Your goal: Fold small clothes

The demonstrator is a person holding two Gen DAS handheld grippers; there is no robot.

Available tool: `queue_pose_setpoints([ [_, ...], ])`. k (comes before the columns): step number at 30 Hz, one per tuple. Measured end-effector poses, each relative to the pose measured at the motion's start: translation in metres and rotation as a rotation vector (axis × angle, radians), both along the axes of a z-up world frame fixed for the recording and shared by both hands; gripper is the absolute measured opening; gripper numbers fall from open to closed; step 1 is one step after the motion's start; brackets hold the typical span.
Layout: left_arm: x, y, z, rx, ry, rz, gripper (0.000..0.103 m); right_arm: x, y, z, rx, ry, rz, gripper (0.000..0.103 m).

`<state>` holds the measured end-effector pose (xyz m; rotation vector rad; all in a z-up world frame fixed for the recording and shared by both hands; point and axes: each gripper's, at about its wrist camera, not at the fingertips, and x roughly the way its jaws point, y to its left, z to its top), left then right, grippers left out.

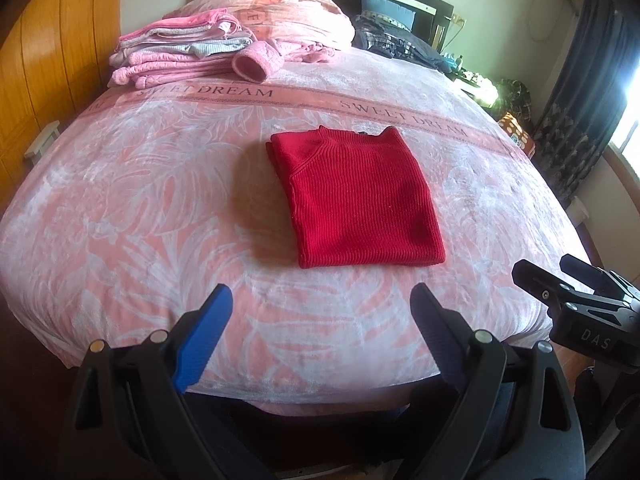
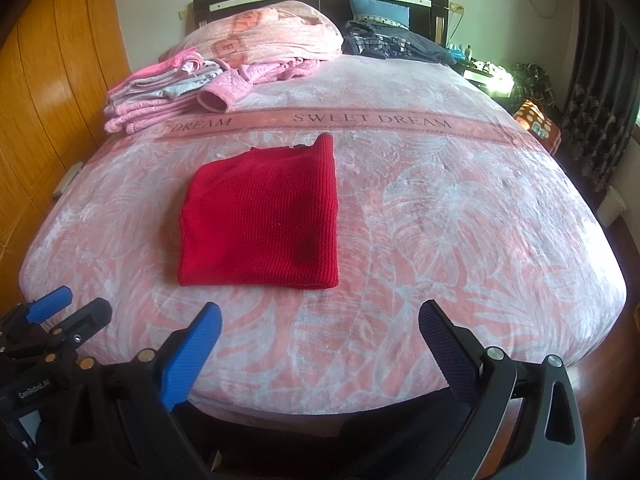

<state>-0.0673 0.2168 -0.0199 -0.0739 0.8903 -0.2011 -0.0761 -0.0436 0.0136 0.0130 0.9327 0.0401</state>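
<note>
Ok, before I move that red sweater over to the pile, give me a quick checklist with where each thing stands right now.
1. Left gripper open and empty: ok, jaws wide apart, nothing between them.
2. Right gripper open and empty: ok, same.
3. Red sweater folded: ok, it lies flat as a compact rectangle on the blanket; whether a sleeve is tucked under cannot tell.
4. Both grippers clear of the sweater: ok, both hover near the foot of the bed, not touching it.
5. Pile of folded pink clothes ready to take it: ok, stacked at the far left corner, though a pink sleeve cuff sticks out.
6. Path to the pile free: ok, only blanket between.
</note>
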Motion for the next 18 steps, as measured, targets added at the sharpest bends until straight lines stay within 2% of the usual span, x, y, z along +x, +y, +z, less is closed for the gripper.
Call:
queue_pose_setpoints([
  [3, -0.001, -0.002, -0.001, 0.003, 0.003, -0.006, 0.090, 0.001, 0.000, -0.002, -0.039, -0.011, -0.015, 0.099],
  [18, -0.002, -0.006, -0.004, 0.006, 0.011, -0.013, 0.090, 0.004, -0.011, -0.003, -0.032, -0.001, -0.048, 0.099],
])
